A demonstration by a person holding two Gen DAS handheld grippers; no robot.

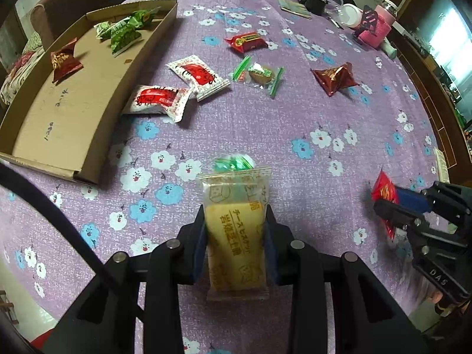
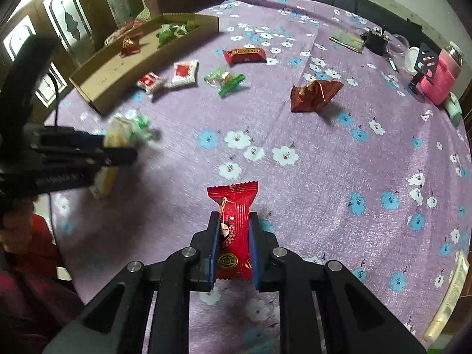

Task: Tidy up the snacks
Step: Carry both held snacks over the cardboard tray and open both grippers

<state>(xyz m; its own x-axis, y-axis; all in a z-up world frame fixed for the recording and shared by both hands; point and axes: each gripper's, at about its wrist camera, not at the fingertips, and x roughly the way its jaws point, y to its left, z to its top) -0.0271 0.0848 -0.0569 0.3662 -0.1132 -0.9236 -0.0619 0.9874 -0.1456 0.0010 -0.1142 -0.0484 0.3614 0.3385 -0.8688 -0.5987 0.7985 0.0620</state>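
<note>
My left gripper (image 1: pixel 235 216) is shut on a clear packet with a yellow biscuit (image 1: pixel 234 233), held above the purple flowered cloth; a green wrapper (image 1: pixel 234 162) shows just past its top. My right gripper (image 2: pixel 234 221) is shut on a red snack packet (image 2: pixel 234 230). In the left wrist view that red packet (image 1: pixel 383 190) and the right gripper (image 1: pixel 386 203) are at the right edge. A shallow cardboard tray (image 1: pixel 88 109) at the upper left holds several green packets (image 1: pixel 124 31) and a dark red one (image 1: pixel 63 62).
Loose on the cloth lie two white-and-red packets (image 1: pixel 200 75), a red bar packet (image 1: pixel 246 41), a clear packet with green ends (image 1: pixel 259 75) and a dark red foil bag (image 1: pixel 334 78). A pink-sleeved jar (image 1: pixel 382 23), cups and a booklet stand at the far right.
</note>
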